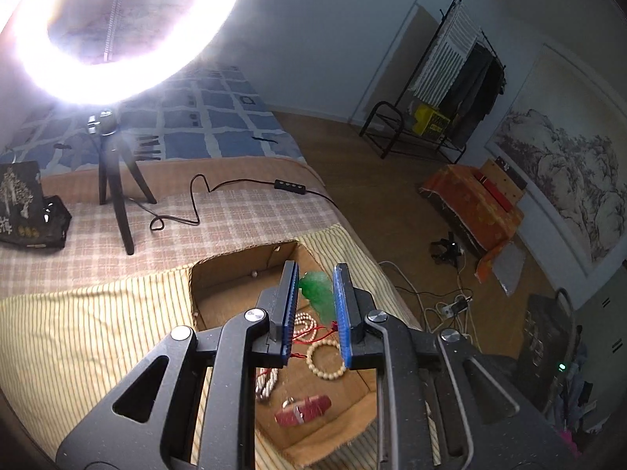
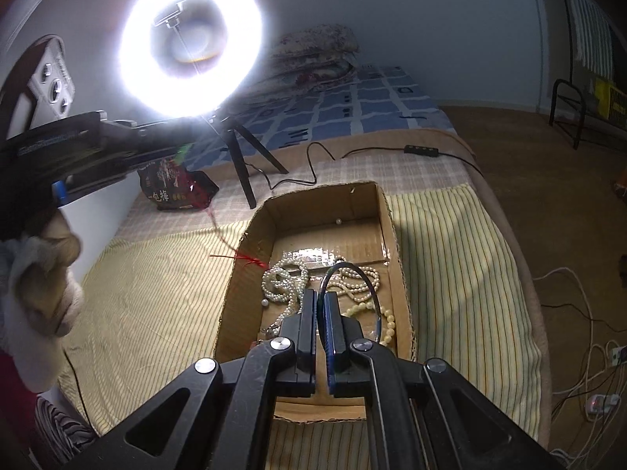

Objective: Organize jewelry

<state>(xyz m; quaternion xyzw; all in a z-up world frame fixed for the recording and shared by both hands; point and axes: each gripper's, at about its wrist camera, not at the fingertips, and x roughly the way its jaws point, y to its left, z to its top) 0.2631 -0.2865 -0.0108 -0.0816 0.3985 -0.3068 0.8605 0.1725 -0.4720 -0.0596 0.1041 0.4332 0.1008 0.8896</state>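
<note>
Jade pendant sits clamped between the narrow left tongs above the cardboard box on the bed's striped cloth. Right tongs are closed on a thin metal bangle over the pearl necklaces inside.

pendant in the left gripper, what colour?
Green, translucent-looking pendant on a red cord, between the left gripper pads. Clearest in the left wrist view.

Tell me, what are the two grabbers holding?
Left gripper pinches a green pendant by its sides; right gripper clamps a thin bangle by its rim.
</note>
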